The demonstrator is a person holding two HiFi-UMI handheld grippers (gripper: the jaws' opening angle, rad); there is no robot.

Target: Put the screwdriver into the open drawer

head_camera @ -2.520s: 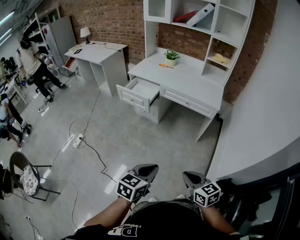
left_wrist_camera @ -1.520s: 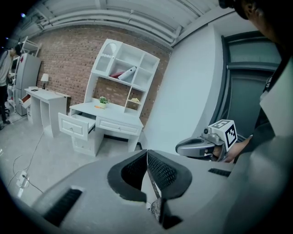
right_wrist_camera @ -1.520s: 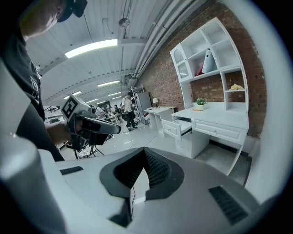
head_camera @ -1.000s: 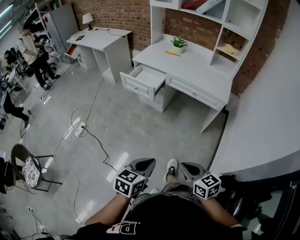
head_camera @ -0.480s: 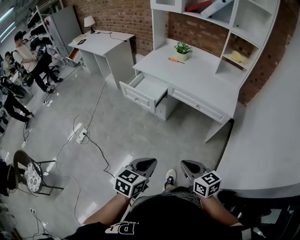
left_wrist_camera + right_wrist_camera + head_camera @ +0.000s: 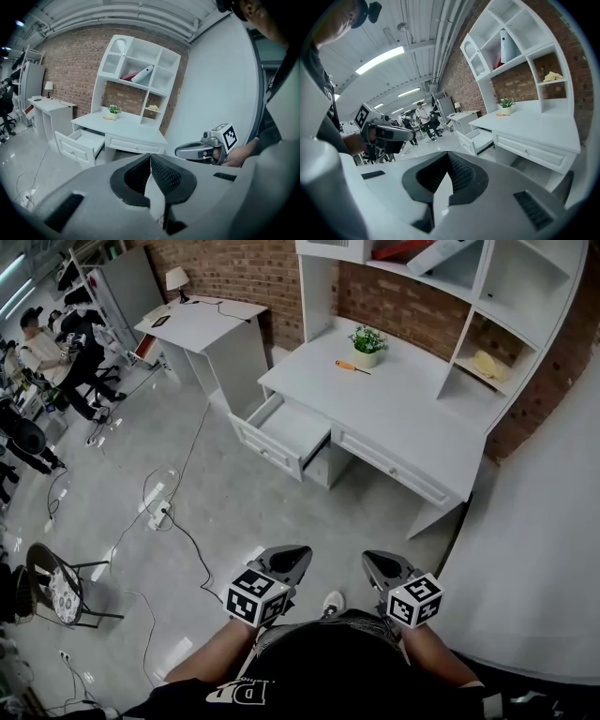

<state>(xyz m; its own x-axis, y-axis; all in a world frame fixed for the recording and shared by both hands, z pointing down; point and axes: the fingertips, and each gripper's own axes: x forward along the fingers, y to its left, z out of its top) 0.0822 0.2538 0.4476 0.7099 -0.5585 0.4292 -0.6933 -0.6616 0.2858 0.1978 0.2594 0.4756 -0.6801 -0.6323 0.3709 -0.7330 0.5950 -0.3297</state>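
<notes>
1. A small screwdriver with an orange handle and a thin dark metal shaft lies flat on the white desk top. It is far ahead of both pairs of jaws, well apart from them, and no jaw touches it.
2. A white wooden drawer with a panelled front stands pulled out from the desk, its open top facing up. It is also well ahead of the jaws but nearer to them than the screwdriver, and it sits lower than the screwdriver and to its left.

Right hand-held gripper in the near foreground, jaws closed together with nothing between them. Far right: the white surface carries an orange-handled screwdriver just beside a potted plant. Its drawer stands pulled open. Left: the left hand-held gripper.
</notes>
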